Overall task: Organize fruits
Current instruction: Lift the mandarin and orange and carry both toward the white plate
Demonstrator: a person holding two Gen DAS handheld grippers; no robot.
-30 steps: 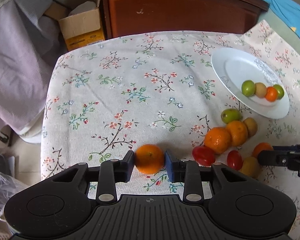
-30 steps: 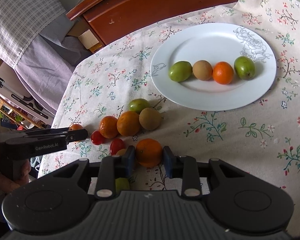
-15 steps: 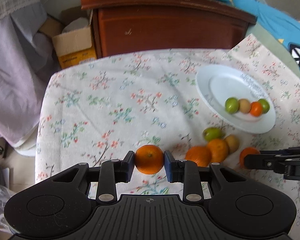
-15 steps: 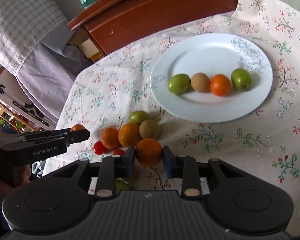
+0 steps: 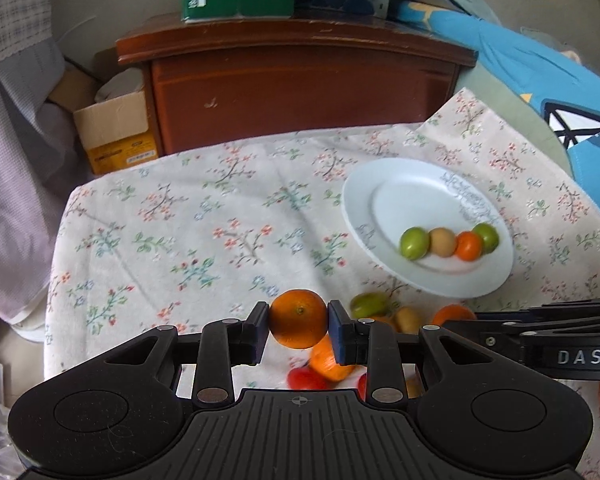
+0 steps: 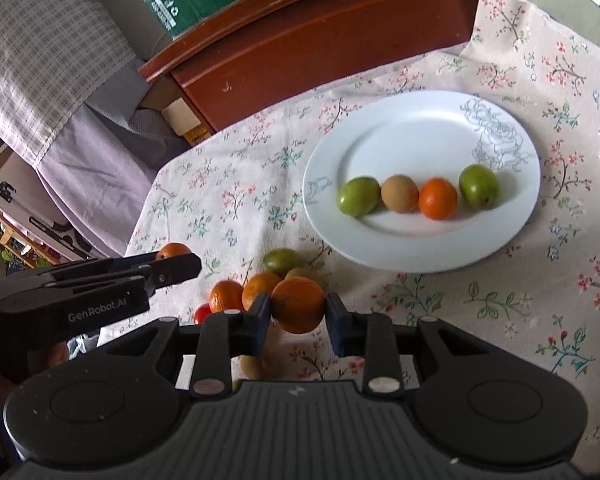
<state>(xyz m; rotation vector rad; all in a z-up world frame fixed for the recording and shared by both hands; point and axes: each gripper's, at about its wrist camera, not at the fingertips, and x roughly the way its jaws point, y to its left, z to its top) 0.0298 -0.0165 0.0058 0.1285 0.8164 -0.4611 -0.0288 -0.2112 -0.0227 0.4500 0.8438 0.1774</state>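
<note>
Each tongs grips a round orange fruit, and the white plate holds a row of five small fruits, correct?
Not quite: the white plate holds four small fruits, not five, as the right wrist view shows. The left tongs and right tongs do each grip a round orange fruit.

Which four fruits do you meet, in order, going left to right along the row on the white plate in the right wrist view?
On the white plate: left green fruit → brown fruit → small orange → right green fruit.

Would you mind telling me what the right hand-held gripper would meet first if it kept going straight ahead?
Probably the white plate: its near rim lies ahead of the right hand-held gripper, which holds an orange; depth is uncertain.
</note>
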